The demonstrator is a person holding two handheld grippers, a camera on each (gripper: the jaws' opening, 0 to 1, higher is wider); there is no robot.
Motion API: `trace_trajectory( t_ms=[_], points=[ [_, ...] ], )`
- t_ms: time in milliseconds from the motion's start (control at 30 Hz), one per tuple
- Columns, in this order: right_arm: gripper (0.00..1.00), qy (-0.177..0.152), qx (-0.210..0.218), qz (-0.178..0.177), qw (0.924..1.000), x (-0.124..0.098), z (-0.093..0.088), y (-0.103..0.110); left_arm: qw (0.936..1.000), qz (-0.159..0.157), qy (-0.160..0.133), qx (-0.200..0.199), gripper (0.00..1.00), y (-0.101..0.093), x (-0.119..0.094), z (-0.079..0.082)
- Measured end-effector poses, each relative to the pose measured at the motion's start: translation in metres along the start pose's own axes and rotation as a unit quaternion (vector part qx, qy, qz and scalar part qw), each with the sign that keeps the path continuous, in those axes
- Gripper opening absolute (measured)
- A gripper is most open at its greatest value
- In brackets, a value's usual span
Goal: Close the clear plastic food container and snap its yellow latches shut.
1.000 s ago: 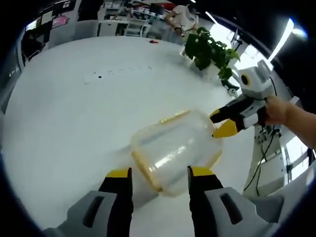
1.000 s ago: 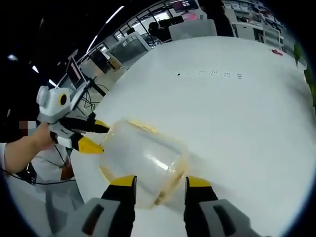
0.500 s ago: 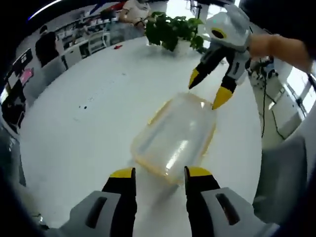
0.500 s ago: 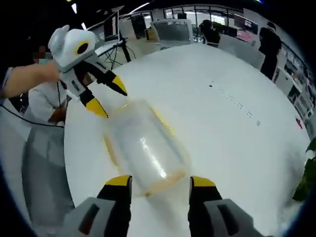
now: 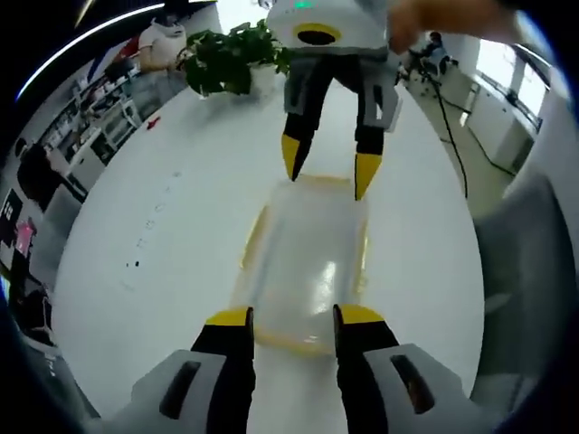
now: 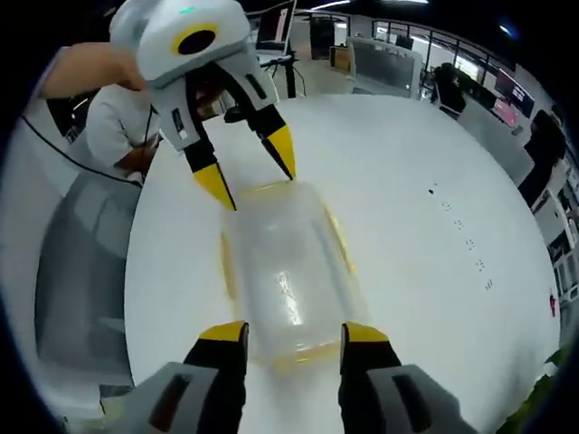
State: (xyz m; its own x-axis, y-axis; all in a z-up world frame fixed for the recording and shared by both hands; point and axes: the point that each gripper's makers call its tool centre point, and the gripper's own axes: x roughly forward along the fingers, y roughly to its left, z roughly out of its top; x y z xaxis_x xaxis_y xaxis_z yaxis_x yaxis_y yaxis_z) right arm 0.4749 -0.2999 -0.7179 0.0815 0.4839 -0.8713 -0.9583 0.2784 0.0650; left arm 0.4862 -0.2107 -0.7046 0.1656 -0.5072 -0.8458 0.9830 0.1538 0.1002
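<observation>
White table (image 5: 163,271), container (image 5: 308,262) between claws

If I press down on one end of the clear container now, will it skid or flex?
Probably skids: the clear container lies on a smooth, glossy white table, and it looks empty, so likely light. Its thin see-through walls may flex a little under a press. With the left claw and right claw open at opposite ends, bracing one end should limit sliding.

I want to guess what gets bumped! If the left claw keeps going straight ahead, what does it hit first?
Probably the clear container, whose near end sits right between the left claw tips. Beyond it is the right claw.
</observation>
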Motion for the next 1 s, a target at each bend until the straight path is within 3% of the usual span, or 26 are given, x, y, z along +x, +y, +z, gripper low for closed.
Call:
trace_trajectory(
  t_ms=[567,1000],
  points=[
    [0.36,-0.023,-0.024,0.025,0.9991,0.014,0.026,0.008,0.9992,-0.018,-0.014,0.032,0.29,-0.002,0.018,0.026],
    [0.36,-0.029,-0.037,0.035,0.9983,0.024,0.034,0.009,0.9991,-0.026,-0.015,0.03,0.3,-0.005,0.026,0.03]
  ],
)
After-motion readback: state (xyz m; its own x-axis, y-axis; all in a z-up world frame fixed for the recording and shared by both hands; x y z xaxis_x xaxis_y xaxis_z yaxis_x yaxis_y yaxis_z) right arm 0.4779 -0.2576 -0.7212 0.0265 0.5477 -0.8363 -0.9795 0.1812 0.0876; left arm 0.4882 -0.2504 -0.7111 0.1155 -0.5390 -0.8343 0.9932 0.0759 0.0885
